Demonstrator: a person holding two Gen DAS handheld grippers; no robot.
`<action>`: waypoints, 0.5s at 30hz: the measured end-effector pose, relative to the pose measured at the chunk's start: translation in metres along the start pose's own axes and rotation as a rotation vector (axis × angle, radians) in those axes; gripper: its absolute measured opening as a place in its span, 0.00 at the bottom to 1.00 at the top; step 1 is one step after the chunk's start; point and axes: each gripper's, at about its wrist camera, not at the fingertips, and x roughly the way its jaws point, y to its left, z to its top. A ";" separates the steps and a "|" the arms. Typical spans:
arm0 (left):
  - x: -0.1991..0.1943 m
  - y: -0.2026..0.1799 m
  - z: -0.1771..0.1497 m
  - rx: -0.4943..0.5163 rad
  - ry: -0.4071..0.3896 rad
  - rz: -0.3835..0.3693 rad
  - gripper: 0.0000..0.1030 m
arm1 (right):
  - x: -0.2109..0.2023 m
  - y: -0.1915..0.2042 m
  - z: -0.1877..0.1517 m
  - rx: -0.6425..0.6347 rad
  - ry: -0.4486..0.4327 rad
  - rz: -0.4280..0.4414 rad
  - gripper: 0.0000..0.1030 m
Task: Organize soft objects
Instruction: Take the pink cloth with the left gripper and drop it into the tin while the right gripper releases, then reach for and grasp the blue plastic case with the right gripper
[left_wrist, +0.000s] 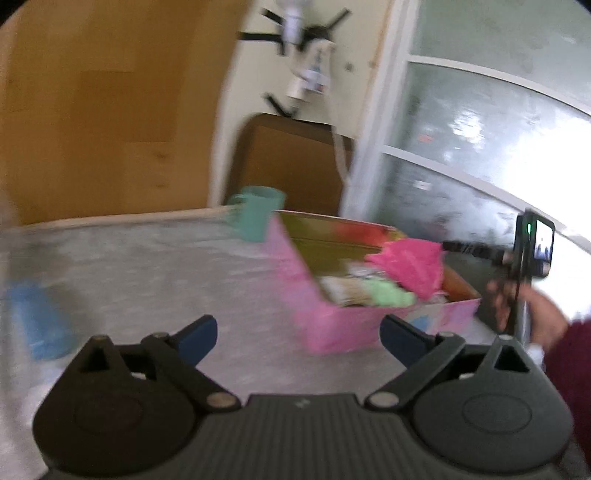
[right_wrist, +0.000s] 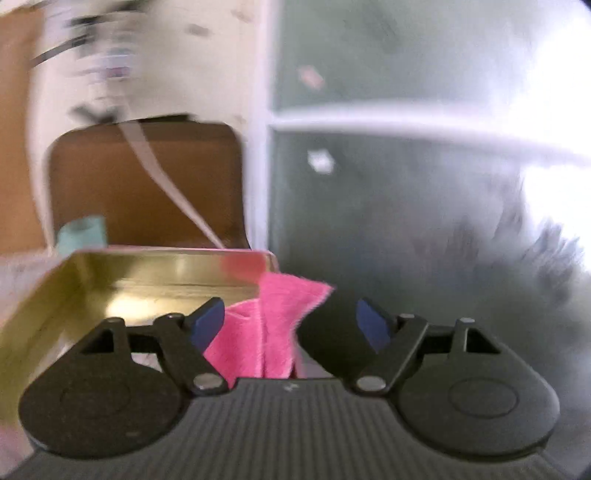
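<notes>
- Left gripper (left_wrist: 297, 334): jaws spread wide and empty, held above the grey table (left_wrist: 147, 258), so free for the next pick.
- Pink box (left_wrist: 332, 325): at 1 o'clock in the left view; it serves as the collecting bin and already holds soft items.
- Pink cloth (right_wrist: 266, 332): between the wide-open fingers of the right gripper (right_wrist: 291, 321), over the box's 3 o'clock rim; whether the pads touch it cannot be told.
- Blue object (left_wrist: 37, 317): at 9 o'clock, blurred, probably next.

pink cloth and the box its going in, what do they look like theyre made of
Pink cloth: looks like fleece or plush, matte, with a fuzzy edge and soft folds. Box: probably printed card or thin tin, pink outside with a shiny gold lining that shows reflections; blur leaves it open.
</notes>
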 end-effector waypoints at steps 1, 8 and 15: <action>-0.010 0.007 -0.003 -0.007 -0.005 0.022 0.95 | 0.017 -0.014 0.008 0.075 0.037 0.011 0.76; -0.070 0.059 -0.029 -0.131 -0.059 0.183 0.95 | 0.073 -0.025 0.033 0.215 0.150 0.126 0.05; -0.092 0.116 -0.051 -0.323 -0.050 0.240 0.95 | 0.064 0.062 0.013 0.123 0.358 0.421 0.12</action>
